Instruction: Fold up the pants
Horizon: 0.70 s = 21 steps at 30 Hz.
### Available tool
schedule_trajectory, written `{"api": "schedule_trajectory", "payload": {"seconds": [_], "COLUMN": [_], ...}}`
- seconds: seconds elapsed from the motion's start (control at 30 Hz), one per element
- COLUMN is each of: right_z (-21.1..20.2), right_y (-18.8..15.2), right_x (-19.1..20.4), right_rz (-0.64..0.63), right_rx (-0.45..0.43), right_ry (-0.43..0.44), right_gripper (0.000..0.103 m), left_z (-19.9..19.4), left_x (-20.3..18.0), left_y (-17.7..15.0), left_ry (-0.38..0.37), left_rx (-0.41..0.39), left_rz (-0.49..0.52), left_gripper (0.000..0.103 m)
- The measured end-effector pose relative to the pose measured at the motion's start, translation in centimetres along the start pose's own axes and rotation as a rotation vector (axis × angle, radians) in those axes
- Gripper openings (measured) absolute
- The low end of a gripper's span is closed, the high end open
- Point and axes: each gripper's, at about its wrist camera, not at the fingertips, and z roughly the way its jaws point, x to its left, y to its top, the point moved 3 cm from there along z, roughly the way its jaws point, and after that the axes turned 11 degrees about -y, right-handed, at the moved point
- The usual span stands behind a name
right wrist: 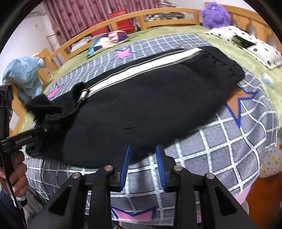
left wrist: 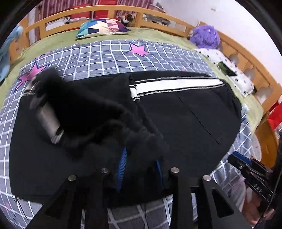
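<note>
Black pants [left wrist: 185, 112] with a white side stripe [left wrist: 176, 84] lie across the grey checked blanket [left wrist: 105, 58] on the bed. My left gripper [left wrist: 139, 165] is shut on a bunched black fold of the pants, lifted above the flat part; its blue pads are half buried in cloth. It also shows at the left of the right wrist view [right wrist: 44, 126], holding the leg end. My right gripper [right wrist: 143, 163] is open and empty, just over the near edge of the pants [right wrist: 149, 105]. The right gripper also shows in the left wrist view [left wrist: 252, 174].
A wooden bed rail [left wrist: 105, 10] rings the bed. A patchwork pillow [left wrist: 102, 27], a purple plush [left wrist: 205, 36], a spotted white cushion [right wrist: 246, 44] and a blue plush [right wrist: 24, 74] lie around the blanket. A small pale blue object [right wrist: 267, 80] sits by the waistband.
</note>
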Motion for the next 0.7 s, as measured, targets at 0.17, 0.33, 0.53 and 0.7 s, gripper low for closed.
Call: {"api": "schedule_trajectory", "payload": {"seconds": [0.17,0.33,0.53,0.7], "right_z": [-0.9,-1.5,2.3,6.7], "right_y": [1.3,3.2,3.8,3.3], "right_x": [3.8,8.9,15.2,17.1], "right_rz": [-0.051,-0.100,-0.149,-0.083], "right_rx": [-0.036,-0.083,-0.036,0.087], "right_ry": [0.073,0.171,0.204,0.232], "right_gripper": [0.034,0.044,0.054,0.032], "left_z": [-5.2,-8.5,-10.4,-11.3], "left_x": [2.4,7.7,13.5,16.5], "left_y": [-1.2,-1.7,-3.7,-5.1], "left_ry": [-0.013,-0.002,-0.015,-0.049], "left_rx": [-0.100,-0.139,-0.181,-0.201], "left_rz": [-0.006,-0.102,-0.249,-0.316], "left_gripper": [0.065,0.068,0.068,0.068]}}
